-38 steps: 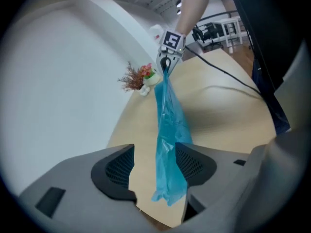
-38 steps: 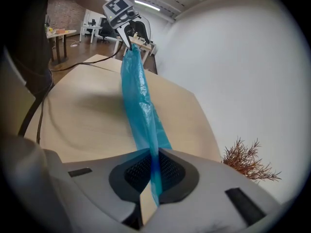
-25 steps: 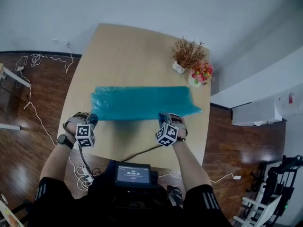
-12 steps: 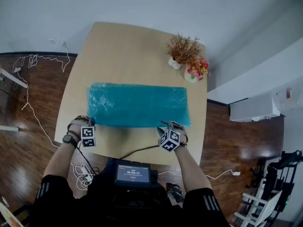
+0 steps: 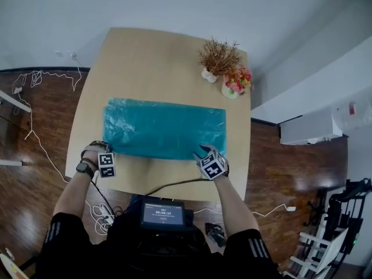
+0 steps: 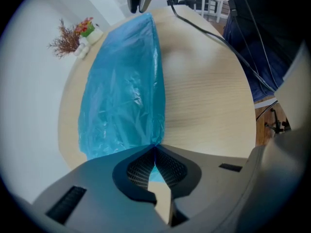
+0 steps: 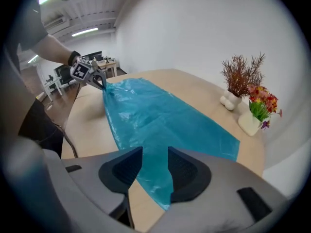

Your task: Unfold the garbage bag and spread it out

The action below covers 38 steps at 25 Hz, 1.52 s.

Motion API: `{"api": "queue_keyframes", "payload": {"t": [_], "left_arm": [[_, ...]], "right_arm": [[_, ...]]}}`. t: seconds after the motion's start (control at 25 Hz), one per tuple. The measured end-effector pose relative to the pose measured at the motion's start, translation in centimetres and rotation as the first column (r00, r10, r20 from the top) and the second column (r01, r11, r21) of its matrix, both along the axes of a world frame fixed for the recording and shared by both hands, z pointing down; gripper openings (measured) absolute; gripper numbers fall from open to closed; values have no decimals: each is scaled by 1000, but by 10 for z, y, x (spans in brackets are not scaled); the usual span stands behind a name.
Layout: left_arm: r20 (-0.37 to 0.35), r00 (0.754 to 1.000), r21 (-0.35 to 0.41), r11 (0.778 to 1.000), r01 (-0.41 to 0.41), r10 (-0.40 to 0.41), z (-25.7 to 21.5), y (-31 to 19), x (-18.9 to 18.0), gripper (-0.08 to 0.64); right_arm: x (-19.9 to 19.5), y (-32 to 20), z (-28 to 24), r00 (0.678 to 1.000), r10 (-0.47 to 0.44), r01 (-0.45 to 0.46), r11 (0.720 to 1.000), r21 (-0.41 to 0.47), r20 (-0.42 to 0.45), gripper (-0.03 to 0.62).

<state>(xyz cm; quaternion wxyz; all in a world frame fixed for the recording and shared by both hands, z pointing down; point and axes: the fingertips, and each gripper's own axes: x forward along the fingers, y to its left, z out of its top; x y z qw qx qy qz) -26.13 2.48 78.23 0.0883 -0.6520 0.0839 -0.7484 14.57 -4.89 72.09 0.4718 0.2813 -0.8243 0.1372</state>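
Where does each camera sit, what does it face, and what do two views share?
Head view: on the person's head, looking steeply down at the table and bag; shows both forearms, left gripper and right gripper.
Left gripper view: on the left gripper, looking along the bag toward the right gripper; own jaws shut on the bag's corner.
Right gripper view: on the right gripper, facing the left gripper and plants; own jaws have just been opening, bag between them, unpinched.
Shared: both gripper views show bag, plants, opposite gripper.

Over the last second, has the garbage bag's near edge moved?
Yes. The garbage bag's near edge has come toward the person, closer to the table's near edge, so the sheet now lies wider.
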Motion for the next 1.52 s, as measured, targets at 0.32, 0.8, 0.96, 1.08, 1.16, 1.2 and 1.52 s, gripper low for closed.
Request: {"api": "queue_keyframes", "payload": {"t": [0.32, 0.8, 0.96, 1.08, 1.16, 1.2, 1.52], "left_arm": [[-71, 993, -87, 992, 91, -97, 4, 1, -1, 157], [-409, 799, -16, 879, 477, -441, -89, -82, -27, 189], [-465, 746, -33, 852, 523, -476, -92, -145, -10, 189], [-462, 737, -48, 843, 535, -494, -77, -198, -1, 187], [-443, 734, -85, 839, 537, -514, -66, -223, 8, 187], [-420, 743, -106, 842, 529, -521, -59, -229, 11, 187], [-264, 780, -199, 824, 531, -567, 7, -227, 6, 187]], "right_arm": [[6, -1, 54, 995, 18, -29, 992, -120, -97, 193], [2, 0, 56, 997, 20, -30, 990, -141, -73, 202], [1, 3, 55, 997, 16, -28, 987, -157, -79, 202], [0, 3, 54, 997, 18, -30, 988, -152, -80, 202], [0, 3, 54, 997, 25, -36, 988, -151, -79, 202], [0, 3, 53, 996, 28, -40, 988, -152, -79, 202], [-2, 1, 53, 997, 32, -44, 985, -165, -72, 202]]}}
